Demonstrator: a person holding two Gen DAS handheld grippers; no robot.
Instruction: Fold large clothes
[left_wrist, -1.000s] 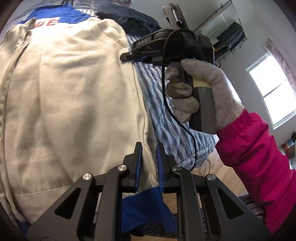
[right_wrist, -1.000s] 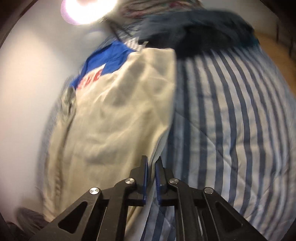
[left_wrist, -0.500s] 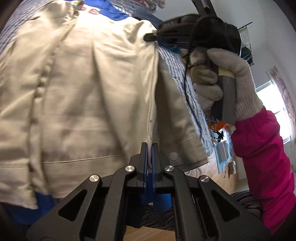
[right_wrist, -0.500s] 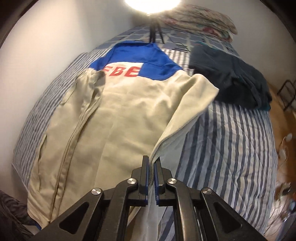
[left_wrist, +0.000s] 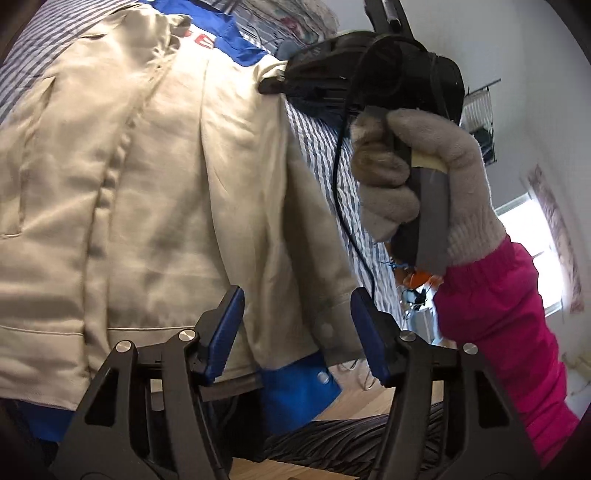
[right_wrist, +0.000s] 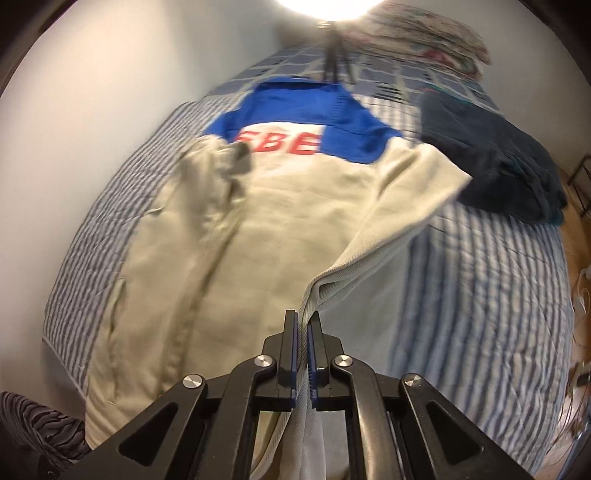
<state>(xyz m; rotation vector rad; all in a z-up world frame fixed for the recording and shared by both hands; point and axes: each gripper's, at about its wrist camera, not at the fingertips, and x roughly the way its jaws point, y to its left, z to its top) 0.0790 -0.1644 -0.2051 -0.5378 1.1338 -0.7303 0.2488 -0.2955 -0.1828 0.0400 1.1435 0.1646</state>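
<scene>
A large beige jacket (right_wrist: 280, 236) with a blue yoke and red letters lies spread on the striped bed; it also shows in the left wrist view (left_wrist: 147, 192). My right gripper (right_wrist: 302, 325) is shut on the jacket's right edge and holds it lifted off the bed; it also shows in the left wrist view (left_wrist: 269, 86), pinching the cloth. My left gripper (left_wrist: 295, 325) is open, its jaws standing on either side of the jacket's hanging lower corner, whose blue cuff (left_wrist: 295, 384) hangs between them.
A blue-and-white striped bedspread (right_wrist: 480, 295) covers the bed. A dark folded garment (right_wrist: 491, 162) lies at the far right, with pillows (right_wrist: 424, 33) behind it. A white wall (right_wrist: 92, 92) runs along the left. Wooden floor (left_wrist: 351, 398) lies below the bed's edge.
My left gripper has opened and let go of the jacket's lower edge. My right gripper still holds the right edge raised and has moved a little leftward over the jacket.
</scene>
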